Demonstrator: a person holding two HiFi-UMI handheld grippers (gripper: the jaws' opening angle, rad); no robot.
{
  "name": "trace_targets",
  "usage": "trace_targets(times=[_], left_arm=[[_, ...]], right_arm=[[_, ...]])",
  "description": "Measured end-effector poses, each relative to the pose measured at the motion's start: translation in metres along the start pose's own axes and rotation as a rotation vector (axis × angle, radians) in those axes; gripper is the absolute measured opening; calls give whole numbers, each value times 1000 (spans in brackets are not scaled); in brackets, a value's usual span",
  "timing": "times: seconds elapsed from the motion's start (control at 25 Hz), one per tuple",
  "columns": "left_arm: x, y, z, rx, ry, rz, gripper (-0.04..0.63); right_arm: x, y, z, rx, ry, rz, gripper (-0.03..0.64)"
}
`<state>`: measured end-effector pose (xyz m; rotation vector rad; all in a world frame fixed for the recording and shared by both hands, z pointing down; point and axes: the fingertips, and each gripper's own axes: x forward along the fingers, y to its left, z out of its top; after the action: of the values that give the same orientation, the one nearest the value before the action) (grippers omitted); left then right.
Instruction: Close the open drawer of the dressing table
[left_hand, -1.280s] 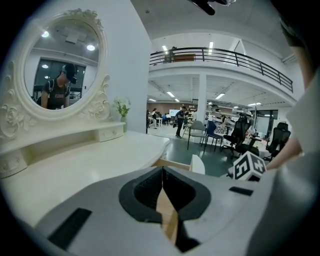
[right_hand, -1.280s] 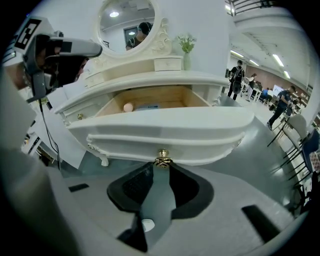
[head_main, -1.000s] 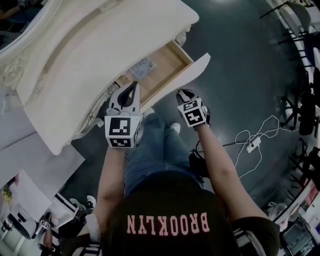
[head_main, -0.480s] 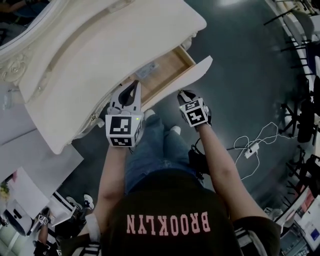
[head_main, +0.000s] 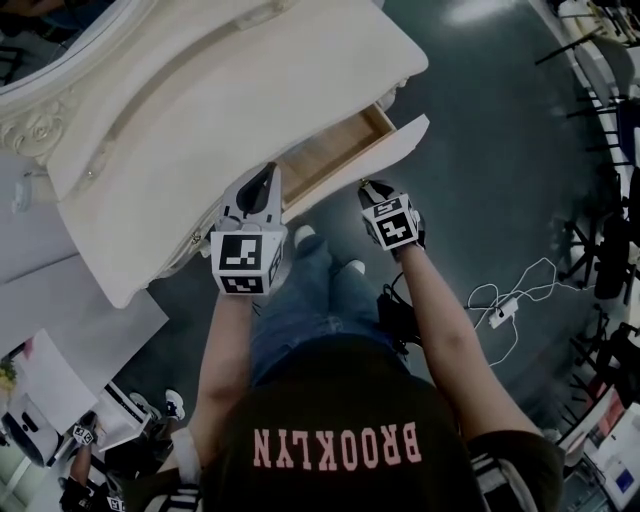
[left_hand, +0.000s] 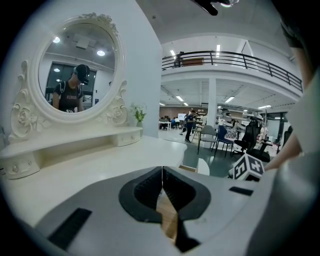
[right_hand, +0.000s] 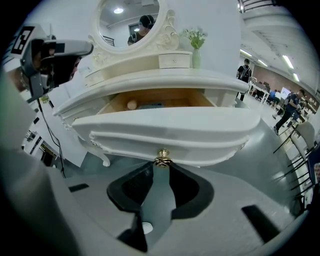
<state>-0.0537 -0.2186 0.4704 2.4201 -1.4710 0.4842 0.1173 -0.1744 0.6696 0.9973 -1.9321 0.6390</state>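
Right gripper (right_hand: 162, 167) has its jaws narrowed onto the small brass knob (right_hand: 162, 159), the natural hold on the drawer (right_hand: 170, 131). Left gripper (left_hand: 162, 175) hangs closed and empty over the tabletop edge. Rigid and cream-fronted with a pale wood interior, the drawer juts partway from the dressing table (head_main: 200, 110) and should slide in under a steady, square push.
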Motion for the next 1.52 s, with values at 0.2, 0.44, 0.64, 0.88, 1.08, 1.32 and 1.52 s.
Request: trace_targets(times=[0.2,0.44,0.64,0.88,1.08,1.32,1.52], left_arm=[[0,13,0,-4,-2,13,5],[1,29,2,-5,-6,24,5],[2,43,4,-8,-9,43,5],[3,59,5,-12,-9,69,5],[4,69,7,-17,-12,83,5],[5,73,7,-19,-12,91,5],[4,75,8,-16,-14,93,5]], right_arm=[[8,1,14,1,-4,-2,90],[18,1,31,-10,-3,-5,89],[27,0,45,-26,-5,-7,89],[38,-1,64,-64,-3,-2,87],[43,-1,71,-85,6,-7,74],[48,0,78,-92,11,5,74],[52,1,85,-88,13,9,74]])
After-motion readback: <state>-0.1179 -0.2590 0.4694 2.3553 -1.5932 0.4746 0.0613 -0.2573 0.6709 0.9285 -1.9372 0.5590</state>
